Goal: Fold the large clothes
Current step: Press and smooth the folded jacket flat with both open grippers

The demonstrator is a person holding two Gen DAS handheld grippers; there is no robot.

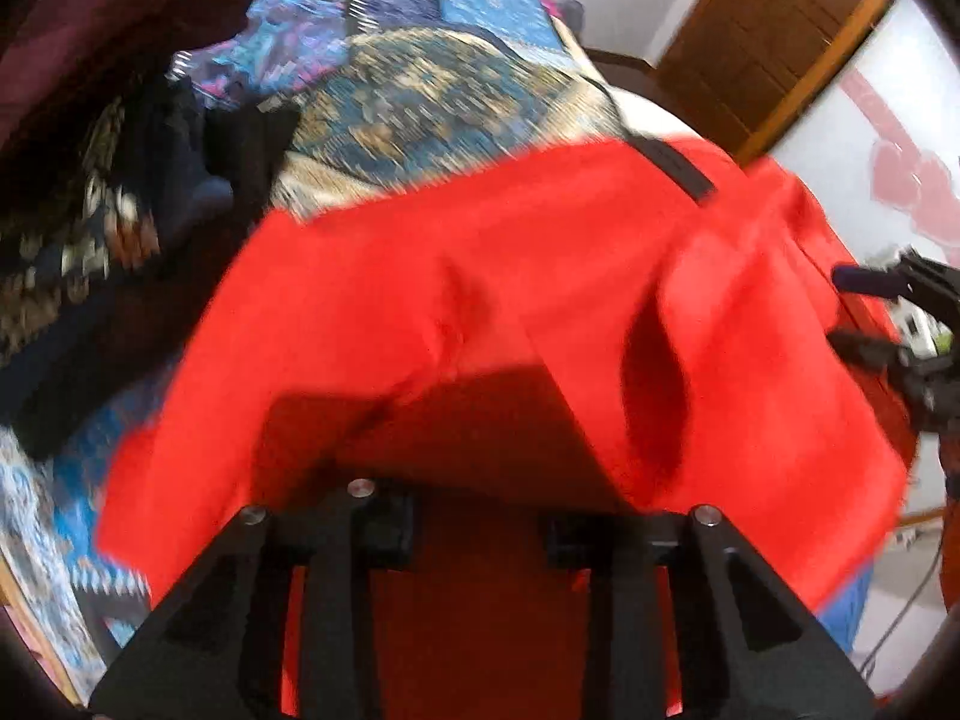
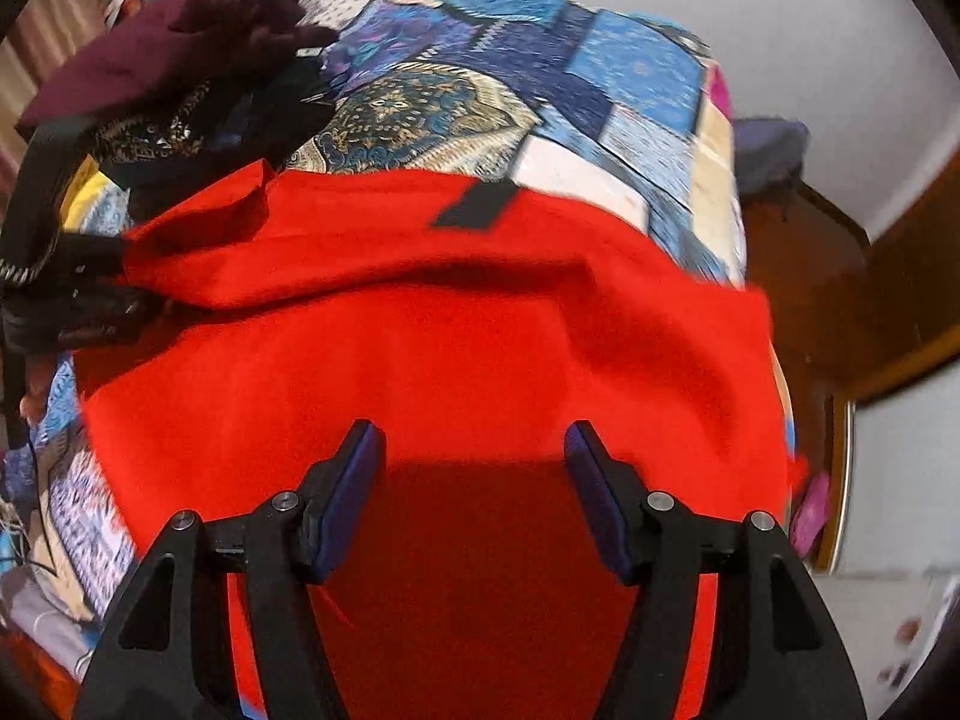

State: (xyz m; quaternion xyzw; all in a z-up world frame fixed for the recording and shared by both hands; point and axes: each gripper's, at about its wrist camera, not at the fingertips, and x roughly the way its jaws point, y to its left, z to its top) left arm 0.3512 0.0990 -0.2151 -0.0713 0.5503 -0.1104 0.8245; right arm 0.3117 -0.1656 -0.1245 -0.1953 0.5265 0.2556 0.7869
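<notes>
On bedspread (image 2: 630, 72): red garment (image 2: 456, 330); right gripper (image 2: 474, 450) jaws apart.

home bedroom: bed with blue patchwork bedspread (image 2: 636, 72), piled clothes (image 2: 180, 42) at its far-left corner, wooden door (image 1: 774, 30) beyond it

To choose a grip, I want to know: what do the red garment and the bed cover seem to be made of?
The red garment looks like soft matte woven cloth, perhaps cotton: it sags in loose folds without shine. The bed cover looks like thin printed fabric in a blue patchwork pattern; blur hides its weave.
</notes>
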